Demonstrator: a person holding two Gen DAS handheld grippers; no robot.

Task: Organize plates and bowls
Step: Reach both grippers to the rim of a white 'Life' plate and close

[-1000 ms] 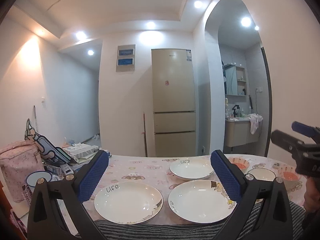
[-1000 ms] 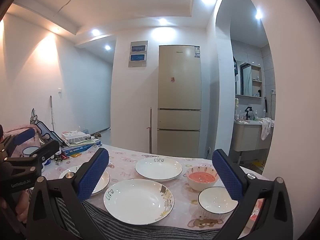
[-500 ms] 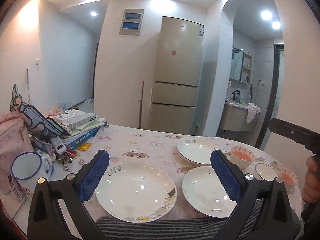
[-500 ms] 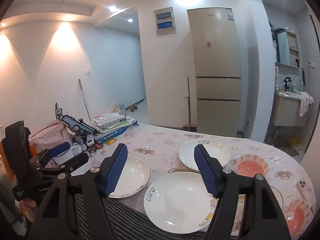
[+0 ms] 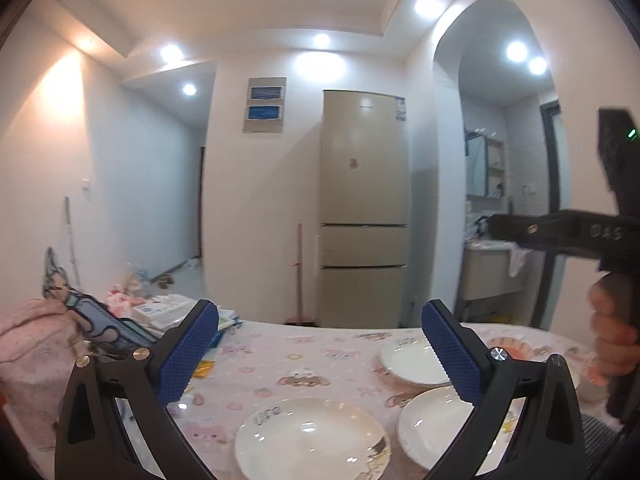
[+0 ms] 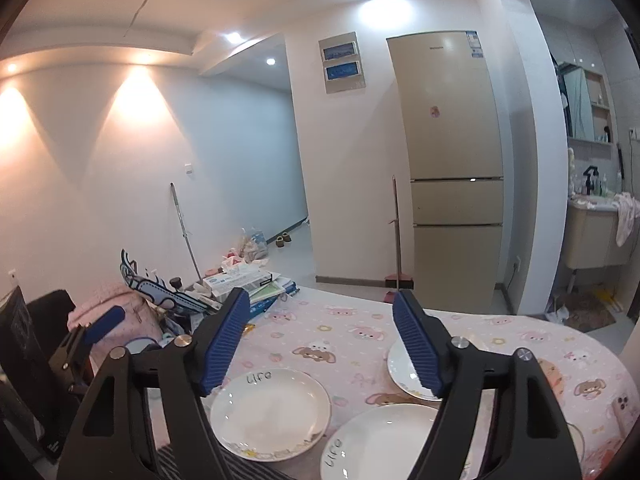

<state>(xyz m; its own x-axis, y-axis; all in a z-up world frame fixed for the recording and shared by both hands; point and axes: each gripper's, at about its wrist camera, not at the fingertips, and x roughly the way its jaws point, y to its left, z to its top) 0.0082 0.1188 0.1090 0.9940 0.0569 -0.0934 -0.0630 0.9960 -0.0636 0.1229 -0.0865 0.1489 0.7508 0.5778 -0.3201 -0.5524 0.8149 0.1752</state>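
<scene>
Three white plates lie on the pink cartoon tablecloth (image 6: 340, 332). In the left wrist view, one plate (image 5: 312, 438) sits near, a second (image 5: 432, 420) to its right, a third (image 5: 412, 360) behind. My left gripper (image 5: 320, 320) hovers level above them, open and holding nothing. My right gripper (image 6: 320, 308) tilts down over the same plates: left plate (image 6: 272, 412), near plate (image 6: 380, 440), far plate (image 6: 404, 372). Its jaws are opening with nothing between them. A pink bowl (image 5: 516, 344) peeks out behind the left gripper's right finger.
Books and boxes (image 6: 240, 284), a pink bag (image 5: 32, 344) and a mug (image 6: 140, 346) crowd the table's left end. A phone (image 6: 624, 412) lies at the right. A hand (image 5: 612, 336) holds the right gripper's black frame (image 5: 560, 236). A fridge (image 5: 364, 208) stands beyond the table.
Both grippers rose and swung left, so the plates slid right and lower in the left view. The right gripper tipped down toward the table; its jaws narrowed, then widened a little.
</scene>
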